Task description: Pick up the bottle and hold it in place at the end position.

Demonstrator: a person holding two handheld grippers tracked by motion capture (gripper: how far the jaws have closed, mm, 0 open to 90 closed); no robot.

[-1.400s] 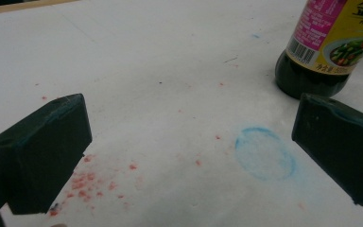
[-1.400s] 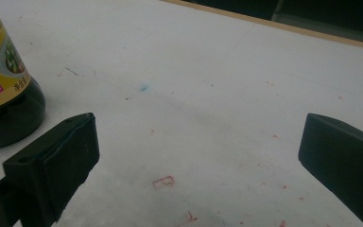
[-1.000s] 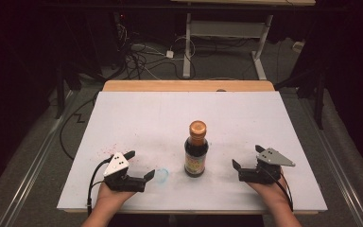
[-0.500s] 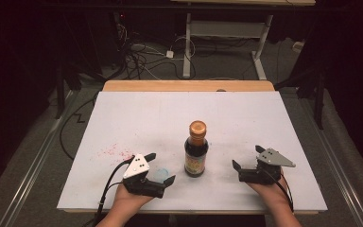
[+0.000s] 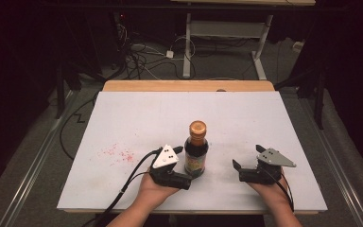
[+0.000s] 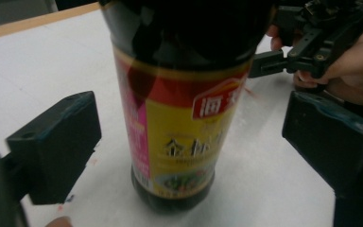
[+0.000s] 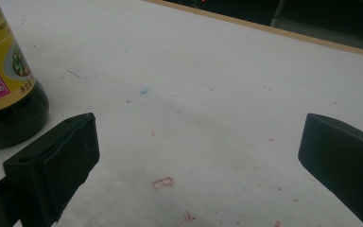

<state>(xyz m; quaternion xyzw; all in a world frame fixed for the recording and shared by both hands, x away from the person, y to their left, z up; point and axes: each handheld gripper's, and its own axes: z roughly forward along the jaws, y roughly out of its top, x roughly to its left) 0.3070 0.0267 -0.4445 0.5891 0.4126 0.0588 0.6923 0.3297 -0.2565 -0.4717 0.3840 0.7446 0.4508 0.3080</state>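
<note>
A dark sauce bottle with an orange cap and a yellow and red label stands upright near the front of the white table. My left gripper is at the bottle's left side. In the left gripper view the bottle stands between the two jaws, which have just been closing, and a gap still shows on each side. My right gripper rests open on the table to the right of the bottle, apart from it. The right gripper view has the bottle's base at the far left, outside that gripper's jaws.
Red specks stain the table left of the bottle. A wooden strip runs along the table's far edge. Cables and desk legs lie on the dark floor beyond. The right hand with its gripper appears behind the bottle.
My left gripper has moved right along the front of the table up to the bottle, so the bottle now stands between its jaws. The right gripper has stayed put.
</note>
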